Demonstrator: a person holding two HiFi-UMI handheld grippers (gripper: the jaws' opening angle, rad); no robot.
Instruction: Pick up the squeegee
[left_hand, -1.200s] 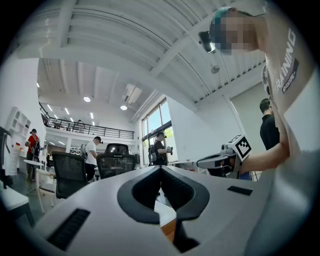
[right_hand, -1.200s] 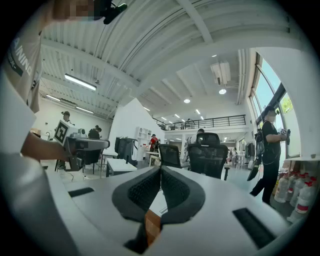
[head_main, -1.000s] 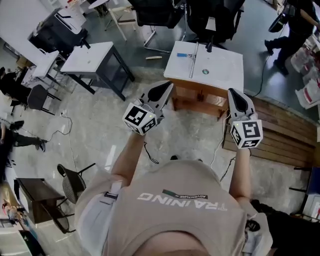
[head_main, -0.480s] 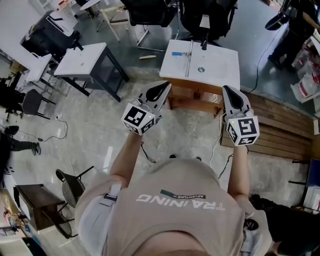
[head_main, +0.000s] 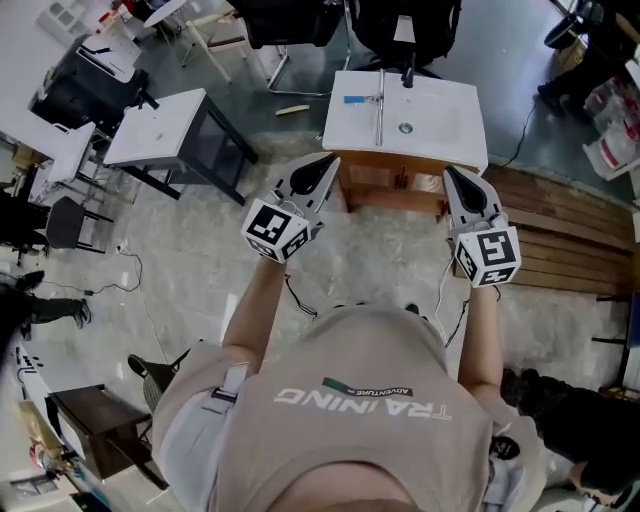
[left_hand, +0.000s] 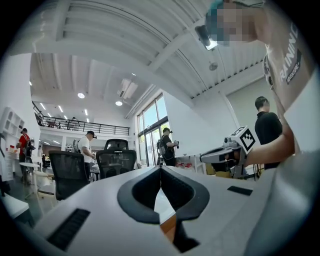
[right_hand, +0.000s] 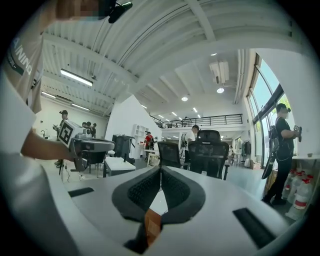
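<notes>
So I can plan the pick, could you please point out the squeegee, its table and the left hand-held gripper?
squeegee (head_main: 379, 105): head view, on its long bar.
table (head_main: 455, 135): head view, bare white top near the right edge.
left hand-held gripper (head_main: 331, 162): head view, at its closed tips.

Left forearm (head_main: 256, 303) and right forearm (head_main: 483, 335) are stuck straight out in front, with the left gripper (head_main: 327, 165) and right gripper (head_main: 453, 177) held about level, side by side but well apart, both with jaws pinched together on nothing.
</notes>
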